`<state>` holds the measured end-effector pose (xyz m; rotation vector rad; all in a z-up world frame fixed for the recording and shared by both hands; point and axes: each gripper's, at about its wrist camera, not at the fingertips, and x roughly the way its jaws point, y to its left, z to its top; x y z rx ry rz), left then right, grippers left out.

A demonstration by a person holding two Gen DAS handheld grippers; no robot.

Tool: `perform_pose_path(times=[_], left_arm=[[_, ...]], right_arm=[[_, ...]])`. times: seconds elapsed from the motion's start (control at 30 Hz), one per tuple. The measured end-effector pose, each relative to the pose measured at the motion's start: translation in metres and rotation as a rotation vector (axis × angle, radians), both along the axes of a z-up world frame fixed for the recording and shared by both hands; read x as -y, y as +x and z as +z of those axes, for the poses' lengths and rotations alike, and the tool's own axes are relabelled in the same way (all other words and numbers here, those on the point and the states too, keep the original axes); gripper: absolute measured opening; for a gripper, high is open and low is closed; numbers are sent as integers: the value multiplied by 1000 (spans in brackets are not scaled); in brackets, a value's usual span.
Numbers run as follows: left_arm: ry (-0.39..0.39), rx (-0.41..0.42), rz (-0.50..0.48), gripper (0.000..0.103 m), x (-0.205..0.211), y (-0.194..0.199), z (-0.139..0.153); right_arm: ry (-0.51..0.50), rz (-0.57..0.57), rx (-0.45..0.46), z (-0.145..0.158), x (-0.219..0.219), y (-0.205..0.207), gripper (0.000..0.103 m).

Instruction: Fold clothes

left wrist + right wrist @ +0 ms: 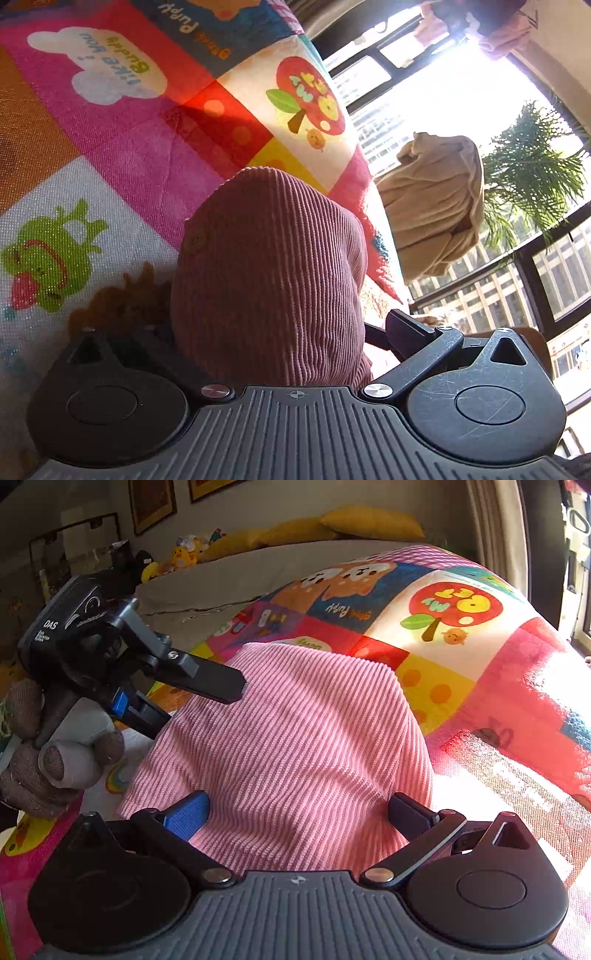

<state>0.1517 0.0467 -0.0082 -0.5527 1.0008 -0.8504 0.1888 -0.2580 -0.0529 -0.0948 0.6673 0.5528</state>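
Only the right wrist view shows the left tool point(207, 701) pinching the pink ribbed corduroy garment point(295, 746); right tool point(299, 816) spread wide.

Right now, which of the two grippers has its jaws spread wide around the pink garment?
The right gripper: its jaws stand wide either side of the pink corduroy garment. The left gripper, at the garment's far edge, looks much narrower.
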Motion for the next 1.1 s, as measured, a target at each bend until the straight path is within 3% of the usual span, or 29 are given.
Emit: perform_pose_path(times=[0.1,0.23,0.37,0.5,0.57,0.7,0.87,1.0,1.1], left_arm=[[-13,10,2,103,1,-1,2],[-142,-28,30,103,-15,2,2],[-212,-1,61,103,-31,7,9],[-241,63,161,103,-60,20,23],[-179,108,235,103,-74,28,29],[61,148,345,103,-89,29,27],[224,161,338,103,-91,18,14],[353,256,309,103,-75,8,17],[366,263,277,103,-73,6,13]], right_arm=[[-24,14,-9,1,-8,2,103],[-32,19,-21,1,-6,3,103],[-85,51,35,6,-24,16,103],[-144,84,111,12,-50,35,103],[-163,92,144,14,-67,49,103],[-96,73,98,19,-75,71,103],[13,-6,107,46,-51,89,103],[-11,-214,91,45,-47,141,103],[-61,-311,-12,25,-53,182,103]])
